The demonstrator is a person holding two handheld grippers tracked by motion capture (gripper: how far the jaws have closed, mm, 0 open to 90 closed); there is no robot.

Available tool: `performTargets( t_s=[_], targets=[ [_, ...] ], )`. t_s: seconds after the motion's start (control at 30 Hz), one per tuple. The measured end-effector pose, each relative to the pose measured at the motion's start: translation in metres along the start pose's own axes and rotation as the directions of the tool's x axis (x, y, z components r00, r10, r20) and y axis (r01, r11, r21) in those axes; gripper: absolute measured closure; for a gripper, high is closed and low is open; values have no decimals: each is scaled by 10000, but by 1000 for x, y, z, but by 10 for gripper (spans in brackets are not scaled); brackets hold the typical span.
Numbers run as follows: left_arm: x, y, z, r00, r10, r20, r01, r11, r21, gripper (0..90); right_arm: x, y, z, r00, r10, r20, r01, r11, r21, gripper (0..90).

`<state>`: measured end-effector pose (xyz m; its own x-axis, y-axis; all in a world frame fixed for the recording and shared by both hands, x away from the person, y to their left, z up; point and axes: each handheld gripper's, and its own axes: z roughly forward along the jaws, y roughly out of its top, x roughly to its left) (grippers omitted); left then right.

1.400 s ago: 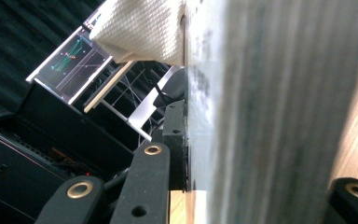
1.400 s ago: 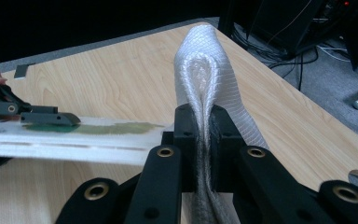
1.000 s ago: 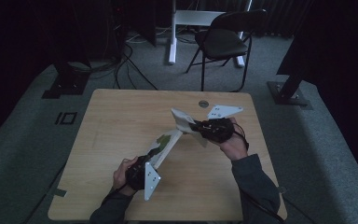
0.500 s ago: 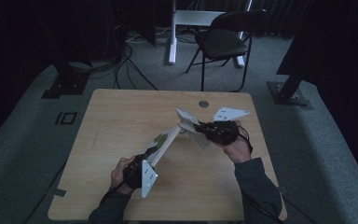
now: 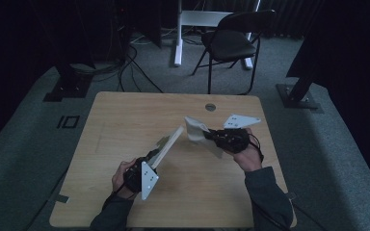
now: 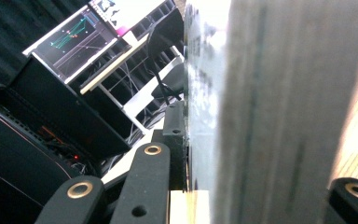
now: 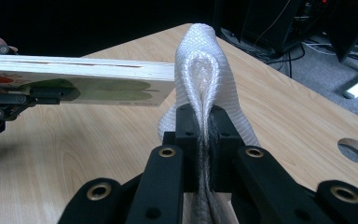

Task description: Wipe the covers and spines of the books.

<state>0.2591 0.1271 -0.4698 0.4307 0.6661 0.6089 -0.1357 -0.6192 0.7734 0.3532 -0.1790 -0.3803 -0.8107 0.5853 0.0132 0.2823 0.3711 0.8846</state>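
Note:
A flat wooden board (image 5: 168,144) with a printed face is held up off the table (image 5: 125,115), and my left gripper (image 5: 151,156) is shut on its near end. In the left gripper view the board (image 6: 270,93) stands edge-on between the jaws of my left gripper (image 6: 261,182). My right gripper (image 5: 211,136) is shut on a folded white cloth (image 5: 196,129). The cloth (image 7: 200,56) rises from the jaws of the right gripper (image 7: 204,121) and presses against the far end of the board (image 7: 74,77).
A round hole (image 5: 210,107) sits near the table's far edge. Behind the table stand a black folding chair (image 5: 236,43) and a white stand (image 5: 178,33). Cables (image 5: 135,62) and black stand bases (image 5: 298,96) lie on the carpet. A lit monitor (image 6: 74,37) is off to the side.
The cloth has shifted slightly right and down at the board's far end. Both hands have barely moved and both grips hold.

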Motion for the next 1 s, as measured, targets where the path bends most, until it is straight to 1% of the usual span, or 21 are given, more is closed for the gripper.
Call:
performTargets(
  t_s=[0.33,0.57,0.73,1.0],
  targets=[
    [1,0,1,9997,-169,194,169,9999,-24,775,-1,-11,2,9997,252,-36,-252,9997,-4,848],
    [7,-1,0,9959,-773,461,781,9968,-152,776,-1,-18,4,9990,435,-116,-435,9990,65,847],
    [9,-1,0,9933,-1005,578,1016,9947,-170,776,0,-23,5,9989,461,-115,-460,9989,129,847],
    [11,-2,0,9910,-1144,693,1157,9932,-157,776,1,-29,5,9983,576,-113,-574,9982,197,847]
  ],
)
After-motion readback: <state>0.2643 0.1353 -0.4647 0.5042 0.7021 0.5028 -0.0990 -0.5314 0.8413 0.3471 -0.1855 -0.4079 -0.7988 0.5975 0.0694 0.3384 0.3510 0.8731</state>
